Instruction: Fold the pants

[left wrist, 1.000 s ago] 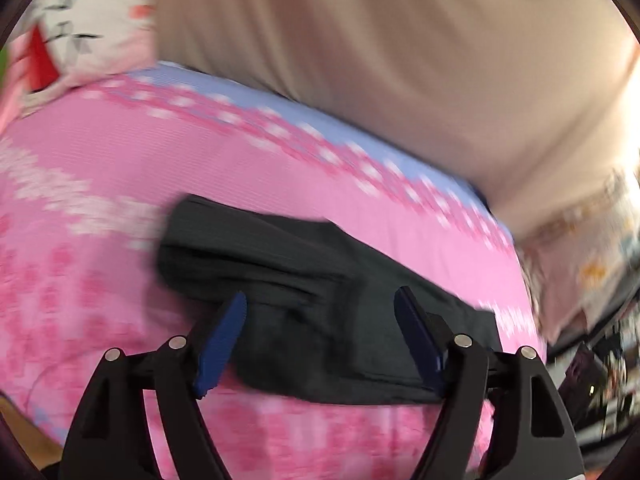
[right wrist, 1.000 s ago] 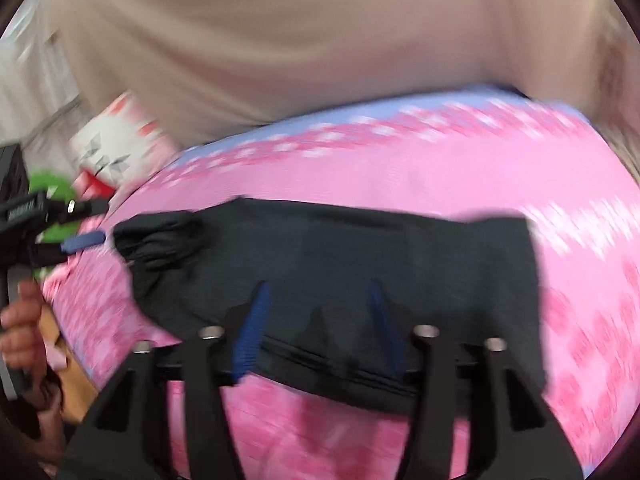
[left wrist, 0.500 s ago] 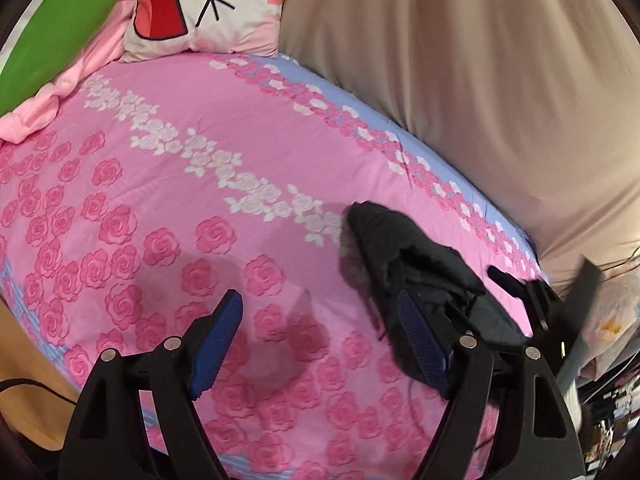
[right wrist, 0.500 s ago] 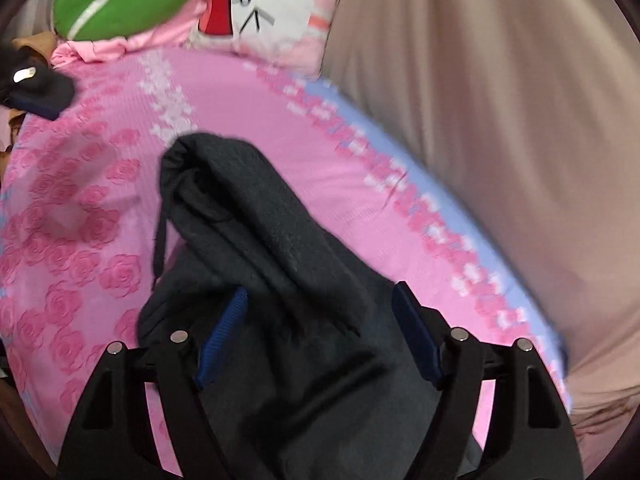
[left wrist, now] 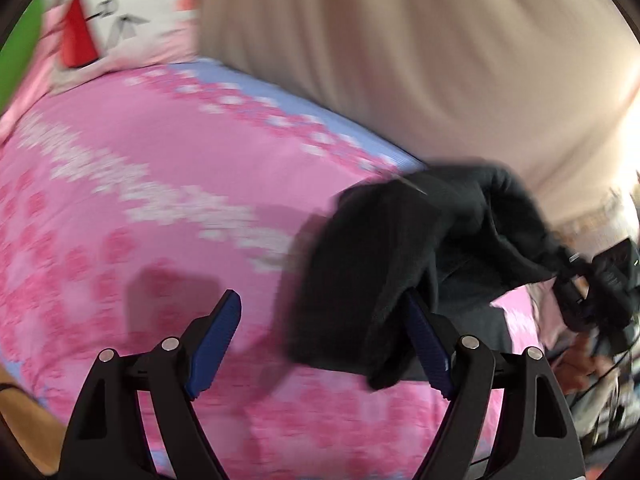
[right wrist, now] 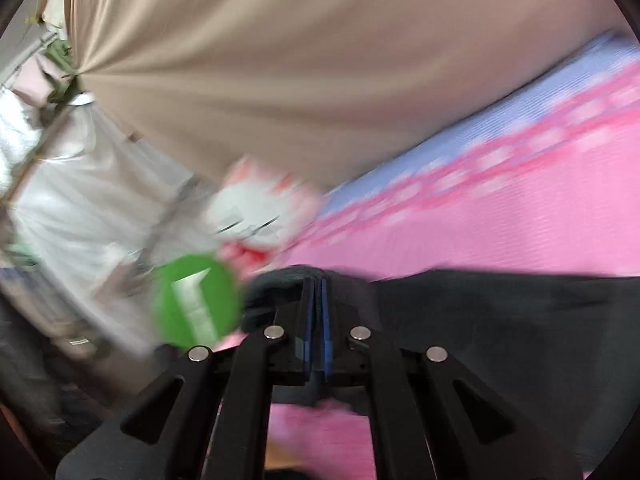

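Now gripping the dark pants (right wrist: 500, 308) with the right tool (right wrist: 316, 284), blue pads just brought together and pinching a bunched fold of cloth at the very tips. Lifted at that end, draping in a rumpled heap down onto the pink flowered bed (left wrist: 160, 200), toward its right side in the left wrist view. Seen there stretching from the heap across to the right tool at the picture's right edge. Spread wide with the left tool (left wrist: 320, 304), nothing pinched; right-hand pad (left wrist: 428, 344) just behind a hanging fold of the pants, touching or not impossible to say through the blur; left-hand pad over bare bedcover. Beyond the bed, along its far edge, a beige curtain (left wrist: 400, 60). At the head end, a white pillow (left wrist: 120, 20) with a cartoon face and, beside it, a green cushion (right wrist: 196, 300). Heavily blurred in both views.
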